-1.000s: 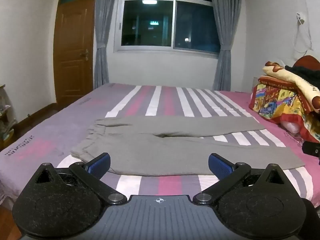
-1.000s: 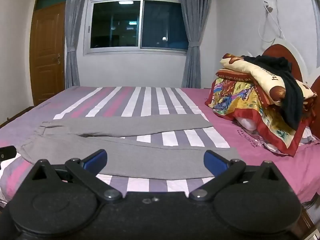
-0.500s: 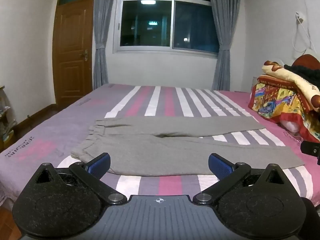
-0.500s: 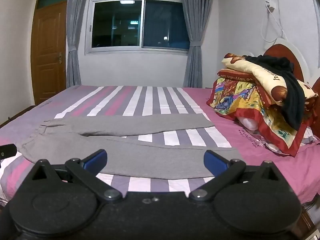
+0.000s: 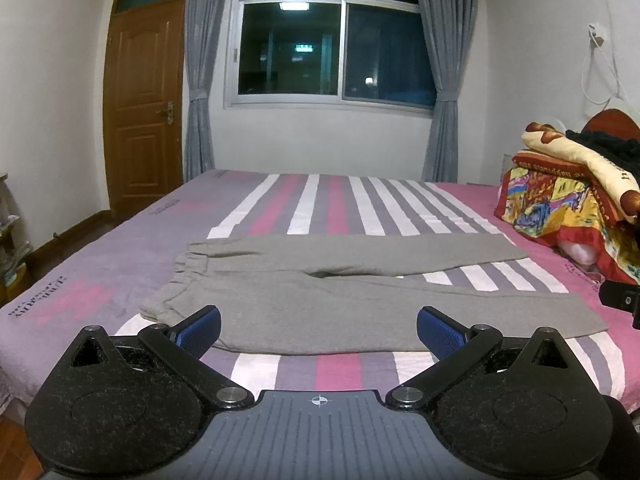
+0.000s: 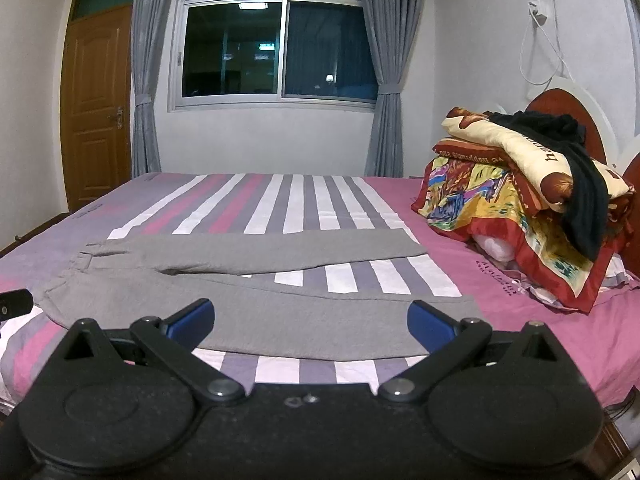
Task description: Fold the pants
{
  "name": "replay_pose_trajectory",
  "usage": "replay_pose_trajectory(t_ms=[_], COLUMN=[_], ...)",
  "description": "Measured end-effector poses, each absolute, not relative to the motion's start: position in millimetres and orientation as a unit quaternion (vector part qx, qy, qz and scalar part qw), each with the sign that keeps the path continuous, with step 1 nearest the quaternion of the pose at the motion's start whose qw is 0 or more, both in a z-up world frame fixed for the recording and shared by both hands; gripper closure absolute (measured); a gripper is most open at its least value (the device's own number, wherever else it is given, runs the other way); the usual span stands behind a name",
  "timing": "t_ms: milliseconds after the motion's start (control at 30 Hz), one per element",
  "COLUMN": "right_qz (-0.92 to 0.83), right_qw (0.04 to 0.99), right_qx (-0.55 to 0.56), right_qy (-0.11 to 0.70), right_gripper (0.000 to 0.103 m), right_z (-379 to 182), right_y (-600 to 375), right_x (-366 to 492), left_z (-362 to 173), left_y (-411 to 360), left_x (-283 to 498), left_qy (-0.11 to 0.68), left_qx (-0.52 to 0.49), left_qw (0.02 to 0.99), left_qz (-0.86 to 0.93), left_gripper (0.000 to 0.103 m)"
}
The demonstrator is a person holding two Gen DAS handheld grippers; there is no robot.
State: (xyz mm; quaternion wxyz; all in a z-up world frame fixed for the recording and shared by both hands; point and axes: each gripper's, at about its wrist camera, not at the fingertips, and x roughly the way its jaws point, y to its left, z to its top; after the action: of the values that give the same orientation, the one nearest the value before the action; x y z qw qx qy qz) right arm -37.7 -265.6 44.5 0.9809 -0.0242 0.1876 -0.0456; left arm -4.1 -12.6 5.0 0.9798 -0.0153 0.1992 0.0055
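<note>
Grey sweatpants lie flat on the striped bed, waistband to the left, both legs stretched to the right and spread slightly apart. They also show in the right wrist view. My left gripper is open and empty, held above the near bed edge in front of the near leg. My right gripper is open and empty, also short of the near leg, further right. Each gripper's edge shows in the other's view.
The bed has a purple, pink and white striped sheet. A pile of colourful blankets with a black garment sits at the right by the headboard. A window with curtains is behind, and a wooden door at the left.
Both views have risen very slightly and the bed sits a little lower in frame. The pants have not moved and both grippers stay open.
</note>
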Motion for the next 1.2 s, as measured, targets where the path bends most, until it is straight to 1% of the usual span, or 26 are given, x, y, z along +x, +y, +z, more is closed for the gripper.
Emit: replay_pose_trajectory(t_ms=[1200], right_qz=[-0.046], right_qw=[0.981], right_qx=[-0.025], right_qy=[0.188], right_gripper=[0.000], right_z=[44.4], right_y=[-265.0], right_x=[-38.0], left_z=[2.3], left_y=[-13.9], left_x=[-6.7], left_qy=[0.200], left_qx=[-0.013], left_qw=[0.980], left_qz=[0.006], left_gripper=[0.000])
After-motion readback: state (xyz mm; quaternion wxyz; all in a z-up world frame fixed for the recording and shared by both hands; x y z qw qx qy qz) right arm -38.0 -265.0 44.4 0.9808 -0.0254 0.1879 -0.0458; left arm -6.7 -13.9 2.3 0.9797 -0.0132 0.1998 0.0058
